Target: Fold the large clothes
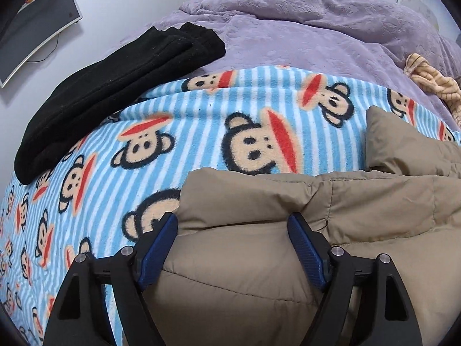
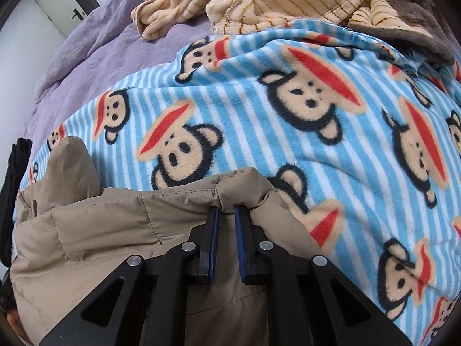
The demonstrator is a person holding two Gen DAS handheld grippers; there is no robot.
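- My right gripper (image 2: 227, 212) is clenched on a bunched edge of the tan quilted puffer jacket (image 2: 115, 225).
- My left gripper (image 1: 232, 225) is released, jaws spread over the jacket's edge.
- Jacket lies on the blue striped monkey-print fleece blanket (image 1: 201, 115), its long axis running between my 2 grippers; the bare blanket lies ahead of both.

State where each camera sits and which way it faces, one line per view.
Left wrist: on the left claw, open over the tan jacket, facing the folded black garment; only its fingers show.
Right wrist: on the right claw, shut on the jacket's edge, facing the striped beige garment.
Shared: jacket, monkey blanket, purple bedspread.
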